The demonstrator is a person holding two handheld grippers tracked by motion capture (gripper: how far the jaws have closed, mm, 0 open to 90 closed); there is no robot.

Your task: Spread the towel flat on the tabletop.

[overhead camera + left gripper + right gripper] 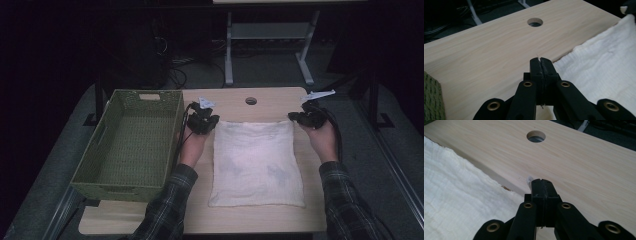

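A white towel lies spread flat on the pale wooden table. My left gripper is at its far left corner and my right gripper at its far right corner. In the left gripper view the black jaws are pressed together, with the towel running off from them to the right. In the right gripper view the jaws are closed too, a white scrap of cloth peeking out at their tip. The towel spreads away to the left, and its far edge casts a shadow on the table.
A green woven basket stands empty at the table's left side, close to my left hand; its corner appears in the left gripper view. A round cable hole sits near the table's far edge. Beyond the table are dark floor and desk legs.
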